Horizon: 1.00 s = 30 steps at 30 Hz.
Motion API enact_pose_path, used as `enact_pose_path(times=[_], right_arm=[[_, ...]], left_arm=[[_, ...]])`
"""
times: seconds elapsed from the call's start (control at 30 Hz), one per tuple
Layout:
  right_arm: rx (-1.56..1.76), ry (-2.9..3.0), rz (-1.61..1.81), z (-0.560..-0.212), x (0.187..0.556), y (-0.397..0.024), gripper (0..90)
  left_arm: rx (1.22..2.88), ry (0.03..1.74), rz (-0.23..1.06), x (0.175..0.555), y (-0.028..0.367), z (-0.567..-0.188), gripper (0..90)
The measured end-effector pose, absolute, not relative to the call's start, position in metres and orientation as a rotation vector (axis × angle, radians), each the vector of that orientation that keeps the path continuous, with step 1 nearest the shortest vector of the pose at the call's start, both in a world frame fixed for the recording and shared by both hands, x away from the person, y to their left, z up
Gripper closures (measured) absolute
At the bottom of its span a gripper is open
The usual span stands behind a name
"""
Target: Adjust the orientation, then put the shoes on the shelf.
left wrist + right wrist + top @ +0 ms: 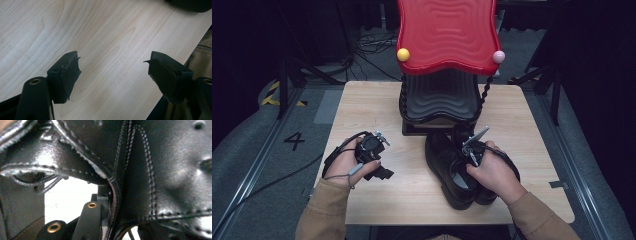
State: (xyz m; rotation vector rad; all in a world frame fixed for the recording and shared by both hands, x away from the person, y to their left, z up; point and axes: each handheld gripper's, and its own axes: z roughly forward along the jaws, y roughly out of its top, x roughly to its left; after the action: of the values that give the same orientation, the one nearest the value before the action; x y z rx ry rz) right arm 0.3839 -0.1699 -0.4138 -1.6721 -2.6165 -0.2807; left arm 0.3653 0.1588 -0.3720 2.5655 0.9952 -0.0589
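Wooden table point(377, 105), right gripper point(472, 150) clamping black shoes point(452, 170)

A light wood table point(362, 105) is sitting at the frame's centre on grey carpet point(257, 135). A painted "4" point(294, 140) is showing at left, with yellow-black tape point(273, 95) above it. Cables point(372, 45) are lying at upper centre. Dark curtains point(242, 50) are closing in both sides.

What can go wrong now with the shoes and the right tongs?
1. The right tongs pinch only the leather collar of one black shoe; it may slip or bend when lifted.
2. The second shoe touches it and could be dragged.
3. The shoe rack stands close behind, so a swing may hit it.
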Motion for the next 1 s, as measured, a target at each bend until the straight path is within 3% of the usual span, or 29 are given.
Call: enact_pose_path(times=[0.53, 1.0], right_arm=[[-1.687, -2.624, -0.288, -0.409, 0.384, -0.173, 81.6], [-1.597, -2.581, -0.241, -0.38, 0.377, -0.18, 82.1]], left_arm=[[2.566, 0.991, -0.064, 0.366, 0.159, -0.372, 25.2], [2.546, 1.035, -0.053, 0.359, 0.169, -0.37, 25.2]])
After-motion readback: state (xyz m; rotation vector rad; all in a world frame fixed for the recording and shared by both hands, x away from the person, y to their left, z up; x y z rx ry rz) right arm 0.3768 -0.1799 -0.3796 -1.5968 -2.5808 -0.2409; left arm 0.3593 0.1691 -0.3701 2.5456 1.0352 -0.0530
